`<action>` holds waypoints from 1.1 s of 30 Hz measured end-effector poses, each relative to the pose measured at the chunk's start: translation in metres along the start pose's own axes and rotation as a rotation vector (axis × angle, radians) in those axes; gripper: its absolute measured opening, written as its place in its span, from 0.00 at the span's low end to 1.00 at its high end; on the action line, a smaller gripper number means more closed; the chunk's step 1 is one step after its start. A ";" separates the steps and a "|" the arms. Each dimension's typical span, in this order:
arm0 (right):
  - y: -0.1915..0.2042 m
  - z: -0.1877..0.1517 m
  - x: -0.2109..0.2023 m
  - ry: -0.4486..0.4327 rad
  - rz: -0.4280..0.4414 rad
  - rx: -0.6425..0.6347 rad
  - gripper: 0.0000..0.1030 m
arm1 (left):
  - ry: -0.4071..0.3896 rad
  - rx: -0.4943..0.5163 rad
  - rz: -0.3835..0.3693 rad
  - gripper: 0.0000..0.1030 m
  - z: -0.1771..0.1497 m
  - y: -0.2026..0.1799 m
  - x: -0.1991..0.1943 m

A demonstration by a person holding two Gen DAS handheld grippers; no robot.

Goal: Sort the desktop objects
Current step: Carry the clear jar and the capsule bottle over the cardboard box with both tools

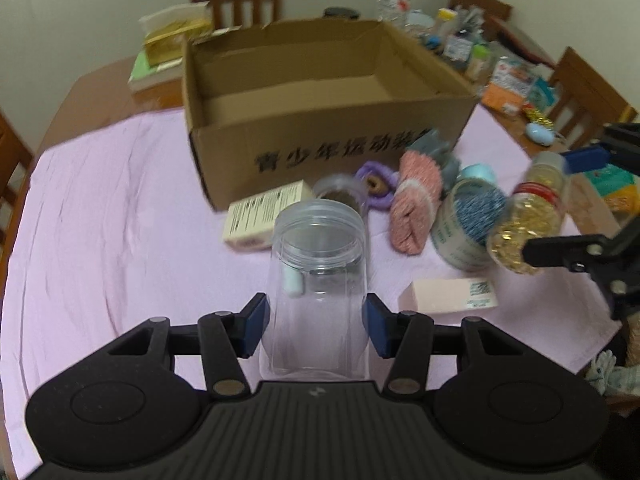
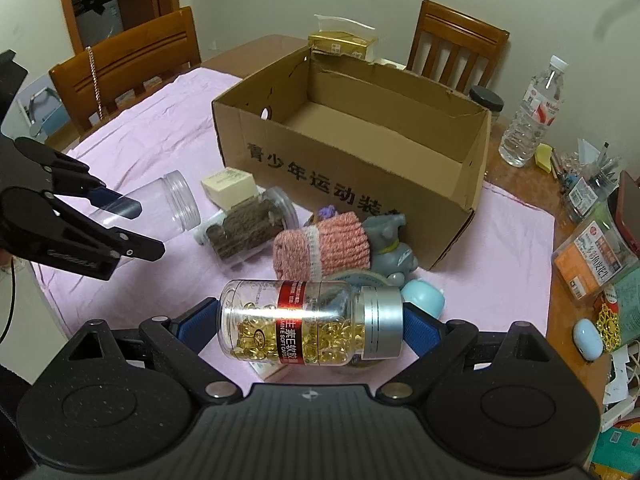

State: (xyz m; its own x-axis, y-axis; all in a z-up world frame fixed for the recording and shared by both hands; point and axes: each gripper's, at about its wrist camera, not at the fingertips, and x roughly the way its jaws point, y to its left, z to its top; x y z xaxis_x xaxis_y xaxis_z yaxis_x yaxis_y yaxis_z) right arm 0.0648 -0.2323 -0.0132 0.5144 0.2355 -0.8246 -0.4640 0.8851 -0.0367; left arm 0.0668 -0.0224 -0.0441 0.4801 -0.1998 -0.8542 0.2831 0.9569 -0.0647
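Note:
My left gripper (image 1: 316, 322) is shut on a clear empty plastic jar (image 1: 320, 276), held above the pink cloth; the jar also shows in the right wrist view (image 2: 168, 208). My right gripper (image 2: 312, 320) is shut on a bottle of golden capsules (image 2: 308, 320) with a silver cap, held sideways; it shows at the right in the left wrist view (image 1: 532, 216). An open, empty cardboard box (image 1: 320, 92) stands behind the objects and also shows in the right wrist view (image 2: 360, 144).
On the pink cloth (image 1: 120, 200) lie a cream box (image 1: 264, 216), a pink roll (image 2: 320, 248), a grey toy (image 2: 392, 244), a jar of brown pieces (image 2: 248, 232), a tape roll (image 1: 464, 228) and a pink box (image 1: 448, 296). Clutter and a water bottle (image 2: 532, 116) crowd the right side. Chairs surround the table.

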 end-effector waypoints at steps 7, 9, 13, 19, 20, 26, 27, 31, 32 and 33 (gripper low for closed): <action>-0.006 0.018 0.001 -0.024 -0.026 0.020 0.94 | -0.046 0.061 -0.028 0.50 0.030 -0.002 -0.010; -0.010 0.022 0.003 -0.029 -0.024 0.018 0.94 | -0.057 0.069 -0.028 0.50 0.039 -0.004 -0.010; -0.022 0.034 0.006 -0.043 -0.019 0.008 0.94 | -0.073 0.062 -0.022 0.50 0.057 -0.006 -0.008; -0.039 0.058 0.009 -0.088 -0.019 -0.012 0.94 | -0.103 0.073 0.009 0.50 0.085 -0.005 -0.001; -0.041 0.062 0.009 -0.095 -0.021 -0.015 0.94 | -0.105 0.074 0.016 0.50 0.088 -0.004 -0.001; -0.048 0.087 0.017 -0.128 -0.027 -0.041 0.94 | -0.128 0.083 0.042 0.50 0.111 0.004 0.006; -0.049 0.091 0.019 -0.131 -0.029 -0.043 0.94 | -0.130 0.085 0.045 0.50 0.115 0.006 0.008; -0.051 0.104 0.030 -0.130 -0.026 -0.045 0.94 | -0.128 0.085 0.055 0.50 0.127 0.012 0.019; -0.053 0.107 0.033 -0.129 -0.026 -0.045 0.94 | -0.126 0.081 0.057 0.50 0.129 0.014 0.022; -0.053 0.109 0.035 -0.126 -0.027 -0.044 0.94 | -0.123 0.080 0.058 0.50 0.131 0.015 0.024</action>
State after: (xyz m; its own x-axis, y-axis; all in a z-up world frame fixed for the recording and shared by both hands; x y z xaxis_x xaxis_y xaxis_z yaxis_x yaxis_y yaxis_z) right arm 0.1859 -0.2274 0.0209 0.6124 0.2630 -0.7455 -0.4789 0.8738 -0.0851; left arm 0.1914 -0.0400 0.0017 0.5943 -0.1739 -0.7852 0.3148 0.9487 0.0282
